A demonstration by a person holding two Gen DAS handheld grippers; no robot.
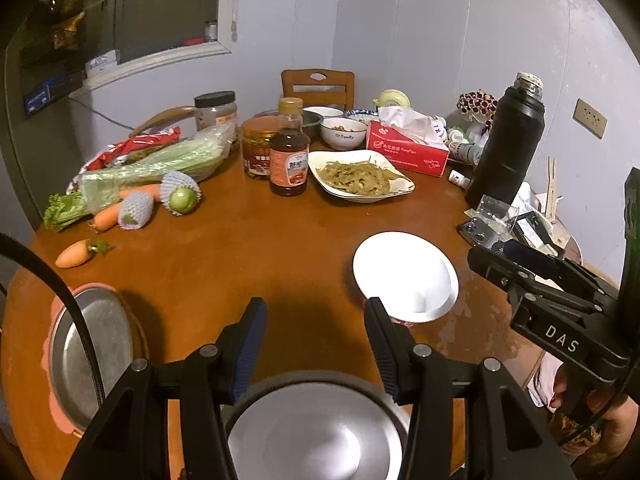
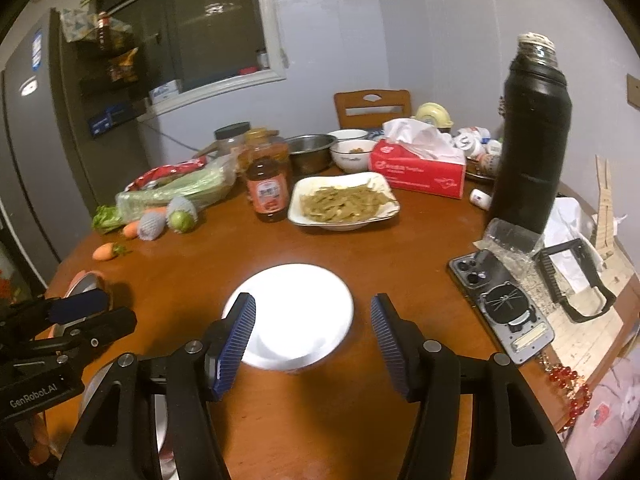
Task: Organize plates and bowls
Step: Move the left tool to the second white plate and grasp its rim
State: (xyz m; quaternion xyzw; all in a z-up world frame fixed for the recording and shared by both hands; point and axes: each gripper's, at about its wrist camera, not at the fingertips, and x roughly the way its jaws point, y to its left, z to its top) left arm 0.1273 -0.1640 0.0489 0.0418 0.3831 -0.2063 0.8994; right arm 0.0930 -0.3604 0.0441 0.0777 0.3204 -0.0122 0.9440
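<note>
A white bowl (image 2: 294,314) stands near the front of the round wooden table (image 2: 400,248); it also shows in the left wrist view (image 1: 404,276). My right gripper (image 2: 313,312) is open and empty, its fingers spread just in front of the bowl. My left gripper (image 1: 316,314) is open and empty above a steel bowl (image 1: 316,436) at the table's front edge. A steel plate with a pink rim (image 1: 94,356) lies at the front left. The right gripper's body (image 1: 560,304) shows at the right of the left wrist view.
A white dish of green beans (image 2: 344,202), a sauce bottle (image 2: 268,190), a red tissue box (image 2: 418,168), several bowls (image 2: 350,154), vegetables (image 2: 176,196) and carrots (image 2: 106,251) fill the back. A black flask (image 2: 532,140), a phone (image 2: 500,308) and clutter are at the right.
</note>
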